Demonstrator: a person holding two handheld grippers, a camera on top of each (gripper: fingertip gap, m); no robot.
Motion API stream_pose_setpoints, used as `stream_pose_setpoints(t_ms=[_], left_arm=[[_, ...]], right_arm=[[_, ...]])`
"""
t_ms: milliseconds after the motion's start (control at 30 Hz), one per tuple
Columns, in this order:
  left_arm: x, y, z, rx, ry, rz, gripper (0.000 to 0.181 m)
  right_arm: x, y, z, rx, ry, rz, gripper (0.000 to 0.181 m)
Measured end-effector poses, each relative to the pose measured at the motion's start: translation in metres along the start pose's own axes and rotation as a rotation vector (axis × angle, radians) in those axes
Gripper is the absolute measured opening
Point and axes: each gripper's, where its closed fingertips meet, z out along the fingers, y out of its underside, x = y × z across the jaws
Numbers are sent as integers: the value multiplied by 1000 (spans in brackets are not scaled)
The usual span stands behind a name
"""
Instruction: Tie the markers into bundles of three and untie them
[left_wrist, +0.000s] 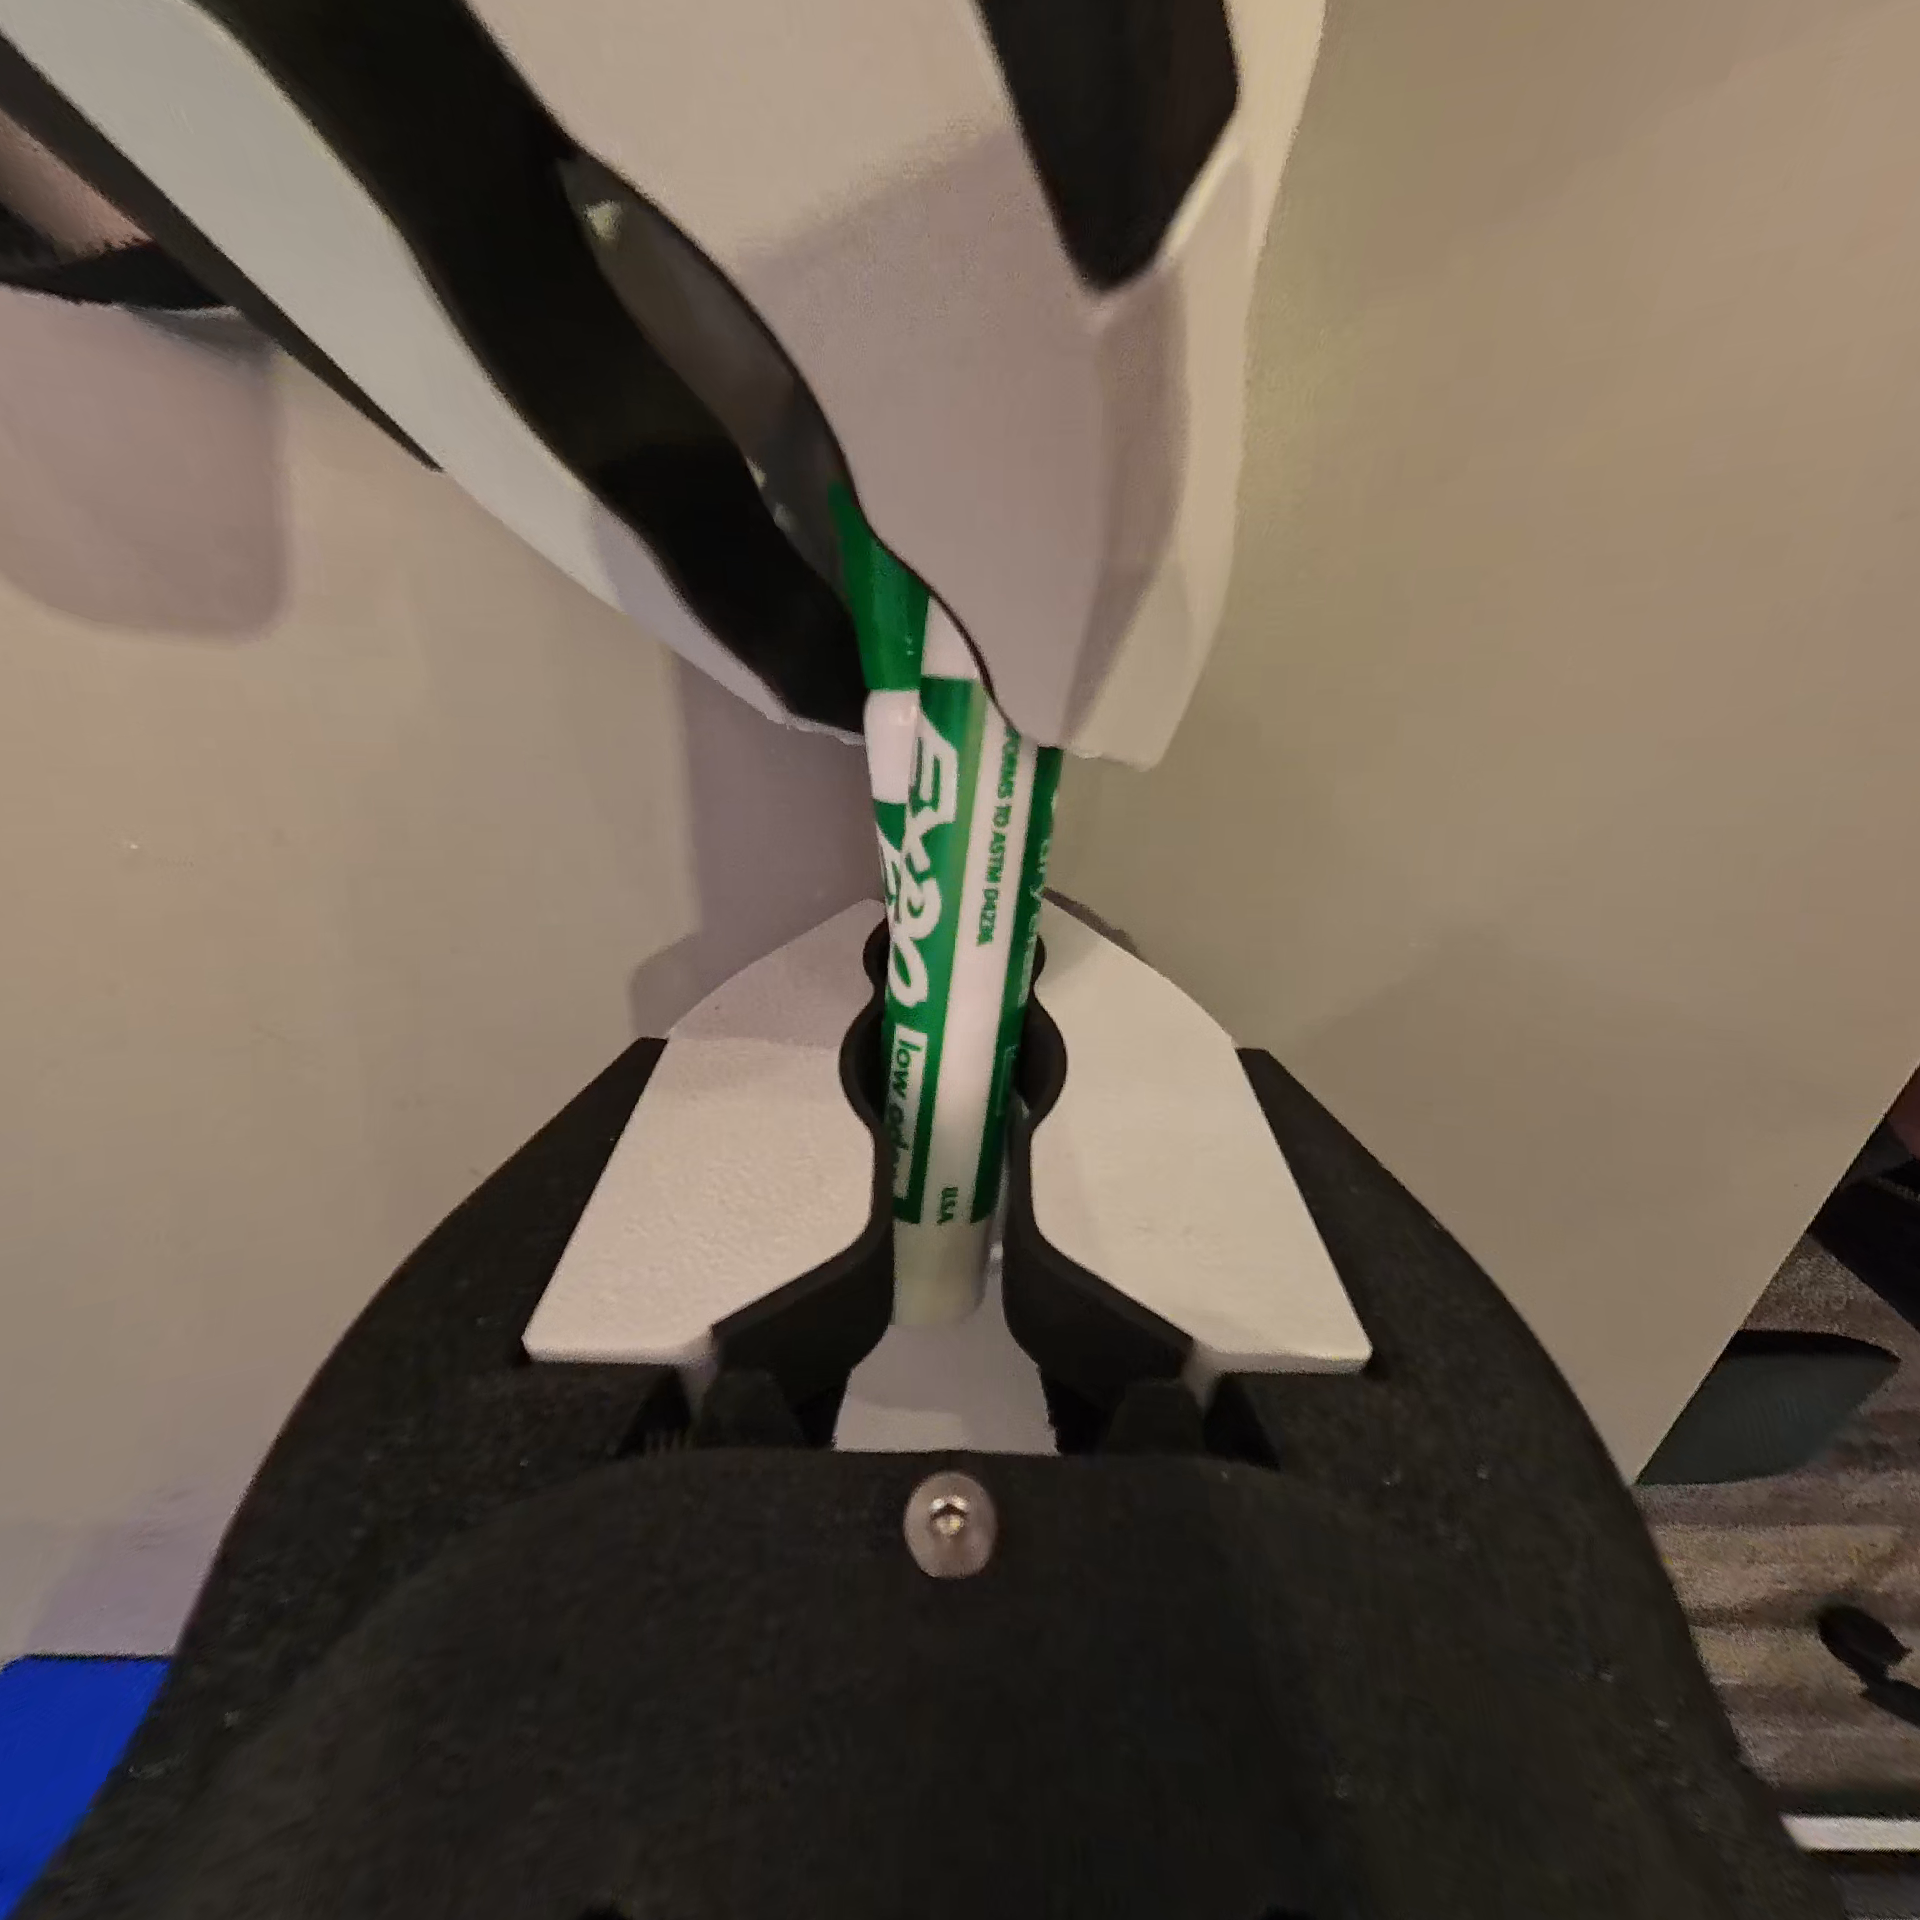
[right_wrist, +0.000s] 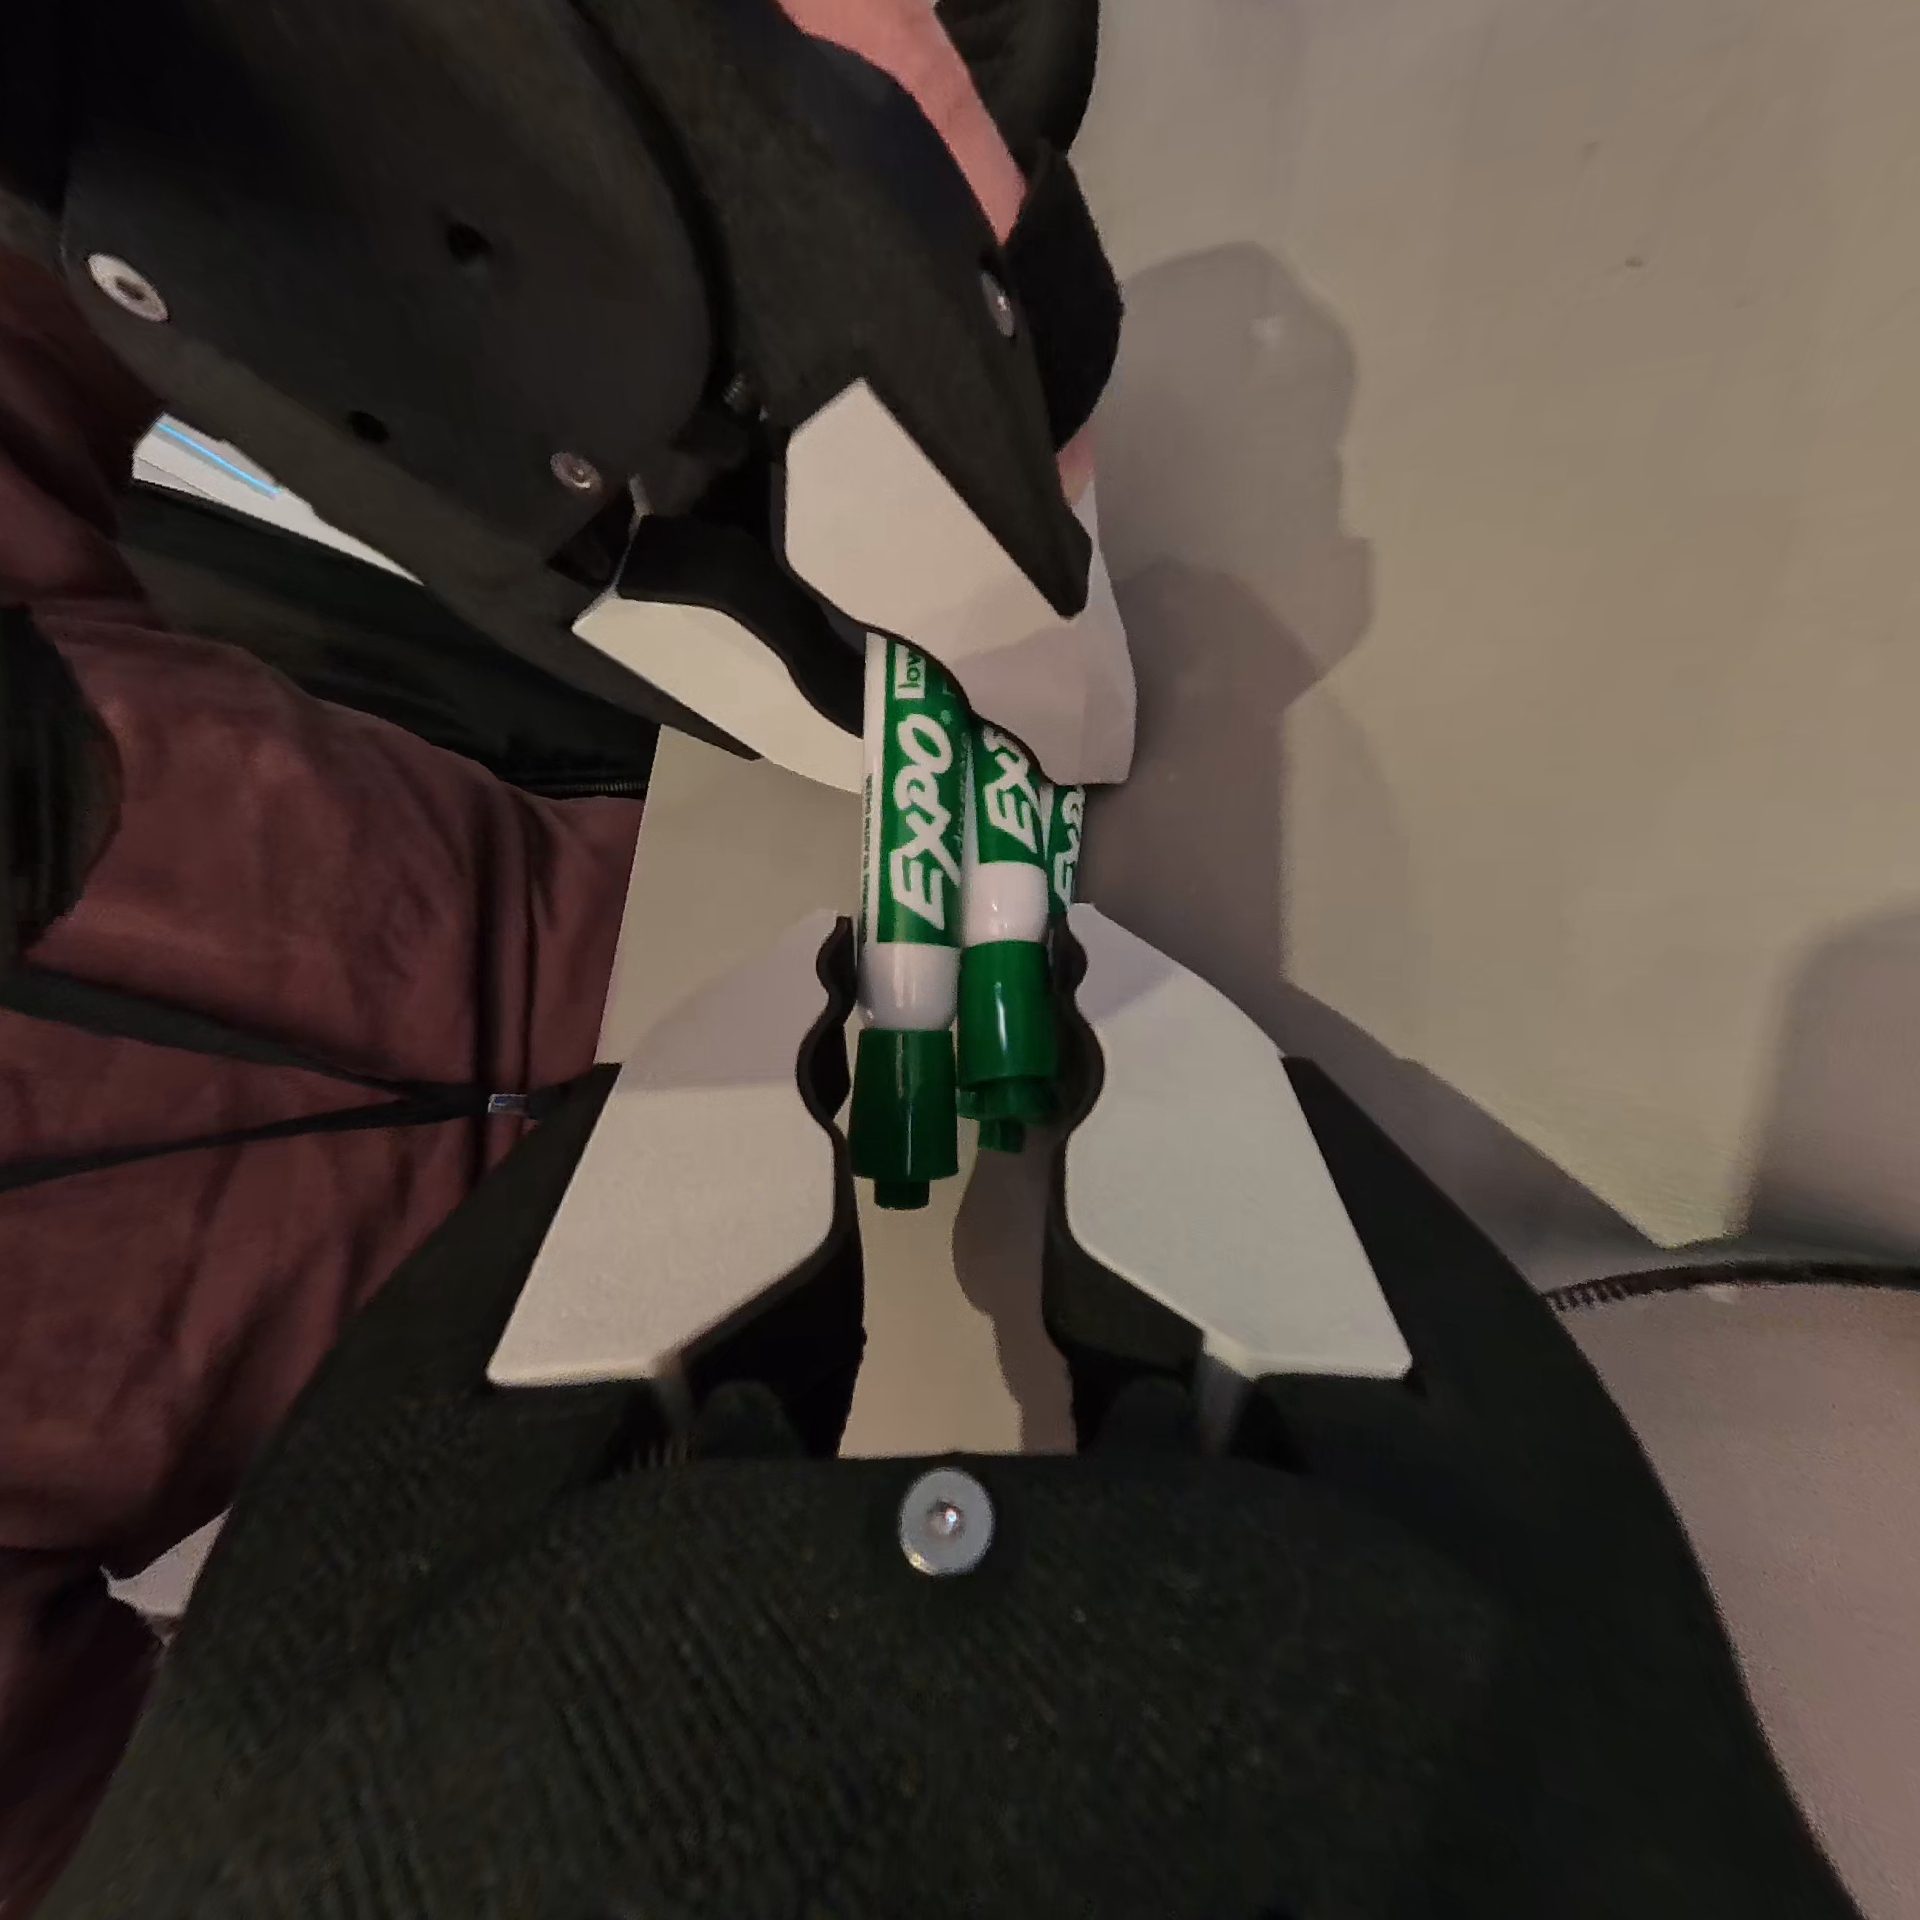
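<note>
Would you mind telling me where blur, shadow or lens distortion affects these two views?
Left wrist view: the right gripper is motion-blurred, the markers stay sharp, the table edge bows. Right wrist view: the left gripper casts soft shadows on the table; the sleeve is dim.

The far ends of the green markers (left_wrist: 951, 997) are hidden inside the right gripper (left_wrist: 966, 717), and their barrel ends (right_wrist: 925, 665) disappear inside the left gripper (right_wrist: 966, 707).
</note>
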Motion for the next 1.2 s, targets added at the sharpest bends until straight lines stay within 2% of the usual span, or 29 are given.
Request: stream_pose_setpoints(t_ms=[300,533,667,933,1200], left_arm=[[-1,2,-1,111,1,-81,19],[-4,8,-4,187,12,-158,19],[-9,4,-18,282,24,-215,19],[-18,-16,-77,680,120,-375,18],[-20,-34,-116,1054,208,-436,18]], right_arm=[[-3,-16,-37,187,99,-172,53],[3,-18,-37,193,154,-233,57],[6,-25,-44,248,173,-236,57],[-18,-59,-79,480,214,-346,53],[-41,-82,-70,603,104,-333,50]])
